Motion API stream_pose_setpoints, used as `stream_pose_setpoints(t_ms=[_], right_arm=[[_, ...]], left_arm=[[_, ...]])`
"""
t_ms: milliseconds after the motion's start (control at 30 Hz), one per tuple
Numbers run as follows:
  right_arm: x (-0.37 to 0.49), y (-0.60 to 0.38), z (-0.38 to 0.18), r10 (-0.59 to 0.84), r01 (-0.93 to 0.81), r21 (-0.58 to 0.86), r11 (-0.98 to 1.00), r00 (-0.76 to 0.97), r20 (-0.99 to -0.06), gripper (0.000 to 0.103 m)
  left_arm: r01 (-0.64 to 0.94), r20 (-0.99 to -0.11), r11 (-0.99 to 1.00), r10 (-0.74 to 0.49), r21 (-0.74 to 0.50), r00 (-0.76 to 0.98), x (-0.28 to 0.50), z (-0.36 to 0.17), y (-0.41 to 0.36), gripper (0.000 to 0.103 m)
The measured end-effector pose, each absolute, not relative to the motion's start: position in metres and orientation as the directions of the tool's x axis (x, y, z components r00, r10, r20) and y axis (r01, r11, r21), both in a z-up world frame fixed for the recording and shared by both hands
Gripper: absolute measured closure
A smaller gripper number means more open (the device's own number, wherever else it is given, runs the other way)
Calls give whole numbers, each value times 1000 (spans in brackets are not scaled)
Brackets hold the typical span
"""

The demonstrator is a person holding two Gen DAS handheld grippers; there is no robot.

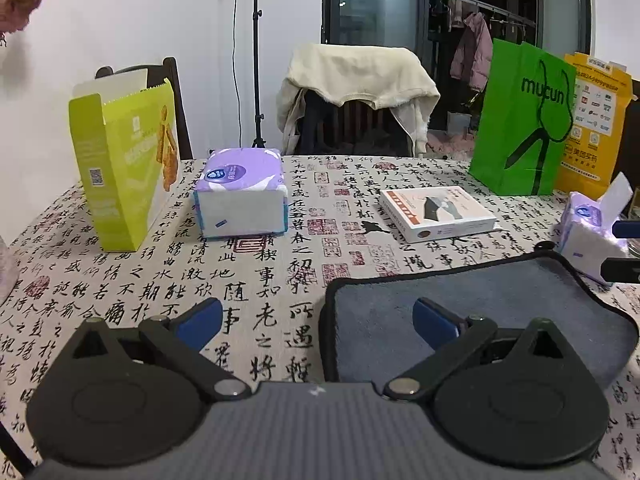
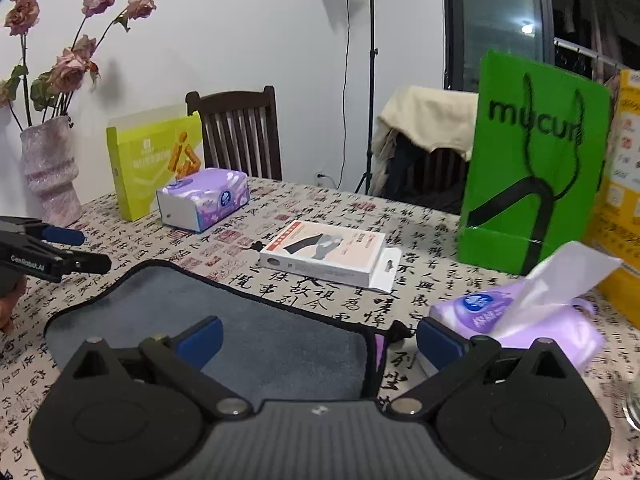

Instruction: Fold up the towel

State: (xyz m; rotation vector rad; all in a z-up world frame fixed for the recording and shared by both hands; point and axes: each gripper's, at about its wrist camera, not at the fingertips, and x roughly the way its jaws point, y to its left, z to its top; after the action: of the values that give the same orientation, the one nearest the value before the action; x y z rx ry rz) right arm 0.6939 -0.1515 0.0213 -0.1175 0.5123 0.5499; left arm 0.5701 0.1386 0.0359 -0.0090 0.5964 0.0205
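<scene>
A grey towel [image 1: 480, 312] with a black hem lies on the calligraphy tablecloth, seemingly folded over. My left gripper [image 1: 318, 322] is open and empty; its jaws straddle the towel's near left corner. In the right wrist view the towel [image 2: 248, 328] lies low and left of centre. My right gripper [image 2: 320, 340] is open and empty, its jaws straddling the towel's near right corner. The left gripper also shows at the left edge of the right wrist view [image 2: 60, 248]. The right gripper's fingertips [image 1: 624, 248] show at the right edge of the left wrist view.
On the table stand a yellow-green carton [image 1: 128, 168], a purple tissue pack [image 1: 242, 192], a white flat box [image 1: 436, 212], a green paper bag [image 1: 520, 120], an open tissue pack [image 2: 520, 320] and a vase of dried roses [image 2: 50, 168]. Chairs stand behind the table.
</scene>
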Motion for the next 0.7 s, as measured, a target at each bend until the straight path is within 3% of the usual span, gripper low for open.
stream_pose_setpoints(t_ms=[700], right_arm=[[601, -174, 39, 427, -476, -10, 879, 797, -426, 0]], left_arm=[[-53, -480, 999, 40, -14, 876, 454, 73, 114, 0]])
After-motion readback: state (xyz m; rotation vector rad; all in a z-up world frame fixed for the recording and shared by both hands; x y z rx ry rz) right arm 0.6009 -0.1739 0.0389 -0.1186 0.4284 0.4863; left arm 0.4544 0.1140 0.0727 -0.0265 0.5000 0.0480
